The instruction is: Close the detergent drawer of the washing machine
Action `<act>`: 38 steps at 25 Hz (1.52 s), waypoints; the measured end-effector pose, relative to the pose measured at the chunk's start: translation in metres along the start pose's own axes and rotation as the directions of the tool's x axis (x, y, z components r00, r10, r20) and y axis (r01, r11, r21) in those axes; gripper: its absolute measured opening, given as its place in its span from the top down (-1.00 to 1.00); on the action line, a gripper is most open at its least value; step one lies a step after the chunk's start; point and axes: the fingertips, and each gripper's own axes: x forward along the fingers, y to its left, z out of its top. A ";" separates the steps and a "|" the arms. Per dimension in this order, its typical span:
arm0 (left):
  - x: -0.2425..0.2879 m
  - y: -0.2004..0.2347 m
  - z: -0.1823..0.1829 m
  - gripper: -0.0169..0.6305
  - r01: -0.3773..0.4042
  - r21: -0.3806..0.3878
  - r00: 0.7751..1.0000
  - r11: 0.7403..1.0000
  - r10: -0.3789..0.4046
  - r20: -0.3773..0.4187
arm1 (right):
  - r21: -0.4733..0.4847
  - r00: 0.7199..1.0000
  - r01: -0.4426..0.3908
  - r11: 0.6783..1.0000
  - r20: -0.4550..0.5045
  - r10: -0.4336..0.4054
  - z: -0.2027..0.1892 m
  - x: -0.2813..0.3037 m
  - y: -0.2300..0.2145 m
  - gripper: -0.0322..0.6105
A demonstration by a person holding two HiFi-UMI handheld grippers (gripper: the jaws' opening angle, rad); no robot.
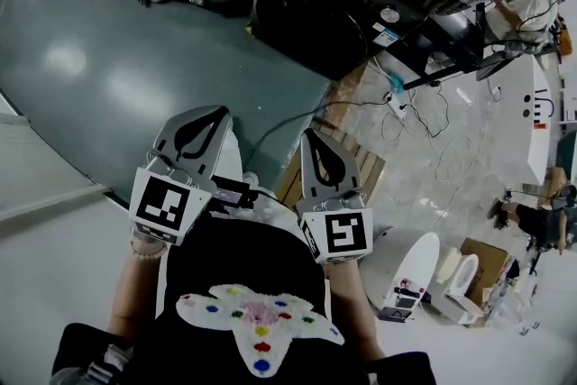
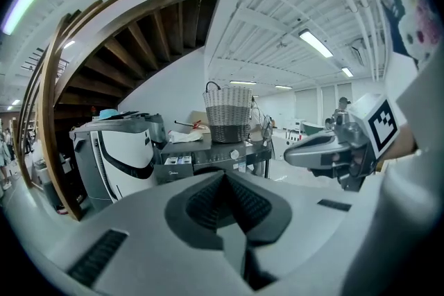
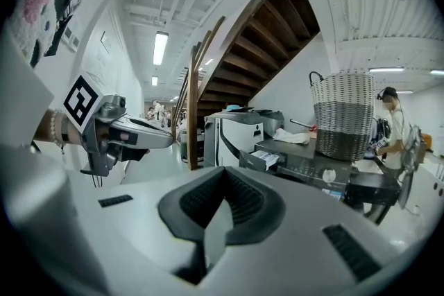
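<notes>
Standing well back from the dark grey front-loading washing machine (image 3: 326,173), across a stretch of grey-green floor (image 1: 135,59). Holding the left gripper (image 1: 206,114), a grey two-jaw tool with a black-and-white marker cube at its back, low in front of the body. Pressed together at the jaws, pinching nothing. Much the same for the right gripper (image 1: 313,135), just beside the left one: clamped to, empty, tilted slightly downward and aimed toward the machine. Both well apart from the machine and touching nothing.

At the upper left corner of the machine's front, the detergent drawer (image 3: 263,159), dark-fronted with a pale lining, pulled out with its compartments on show; not yet pushed in. Further right on the control panel, a round silver dial (image 3: 329,175). On top of the machine, a tall woven basket (image 3: 341,114), pale above and grey below, and beside it a crumpled white cloth (image 3: 291,137). Just left of the machine as seen from the gripper views, a rounded white-and-black appliance (image 3: 232,135). Behind all this, a brown wooden staircase (image 3: 257,31) climbing under a white ceiling. To the right of the machine, a person in a white top (image 3: 392,125), standing.
</notes>
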 end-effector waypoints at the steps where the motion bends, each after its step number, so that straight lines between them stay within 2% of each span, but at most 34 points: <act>1: 0.003 0.000 0.002 0.91 0.006 0.005 1.000 1.000 -0.006 0.001 | 0.001 1.000 0.006 1.000 -0.001 -0.006 -0.001 0.000 -0.002 0.89; 14: 0.053 0.027 0.017 0.91 0.056 0.021 0.998 0.998 -0.056 0.004 | 0.032 0.997 0.073 0.997 0.000 -0.073 0.009 0.042 -0.041 0.89; 25: 0.114 0.097 0.032 0.91 0.082 0.000 0.997 0.997 -0.082 0.008 | 0.018 0.997 0.078 0.997 -0.026 -0.077 0.031 0.125 -0.066 0.89; 30: 0.143 0.128 0.049 0.91 0.096 0.000 0.995 0.995 -0.096 0.031 | 0.018 0.995 0.098 0.995 -0.036 -0.097 0.044 0.159 -0.082 0.89; 38: 0.185 0.172 0.060 0.91 0.141 0.009 0.990 0.990 -0.142 0.013 | 0.016 0.988 0.150 0.989 -0.042 -0.149 0.065 0.212 -0.104 0.89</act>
